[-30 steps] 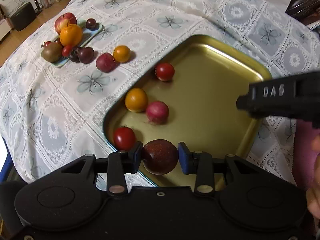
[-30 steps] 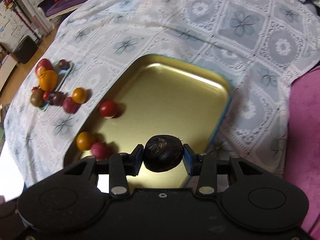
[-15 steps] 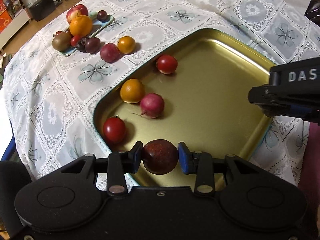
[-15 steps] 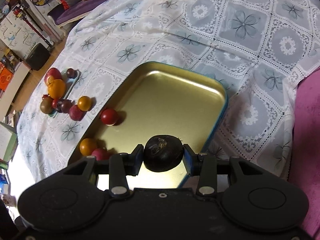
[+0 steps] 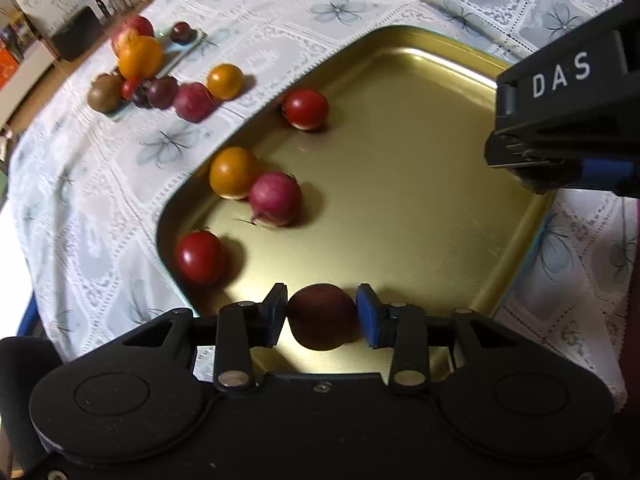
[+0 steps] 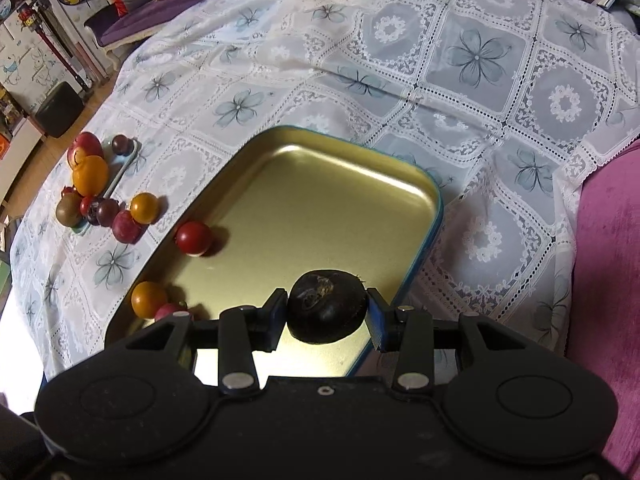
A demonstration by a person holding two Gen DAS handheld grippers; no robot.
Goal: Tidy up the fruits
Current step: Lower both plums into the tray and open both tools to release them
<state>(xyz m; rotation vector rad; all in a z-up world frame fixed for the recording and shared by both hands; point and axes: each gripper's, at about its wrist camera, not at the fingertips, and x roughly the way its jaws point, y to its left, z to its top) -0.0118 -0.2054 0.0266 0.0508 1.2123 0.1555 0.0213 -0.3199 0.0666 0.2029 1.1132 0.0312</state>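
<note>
A gold tray lies on the lace tablecloth. In it sit two red tomatoes, an orange fruit and a pink radish-like fruit. My left gripper is shut on a dark red plum above the tray's near edge. My right gripper is shut on a black round fruit above the tray's near right corner; it also shows in the left wrist view. A small dish at the far left holds several fruits.
Beside the dish, an orange fruit and a dark red fruit lie on the cloth. A pink cushion is at the right. Furniture and a floor lie beyond the table's left edge.
Both grippers have moved with their fruits still held. The left view has come closer over the tray; the right view has pulled back and higher.
</note>
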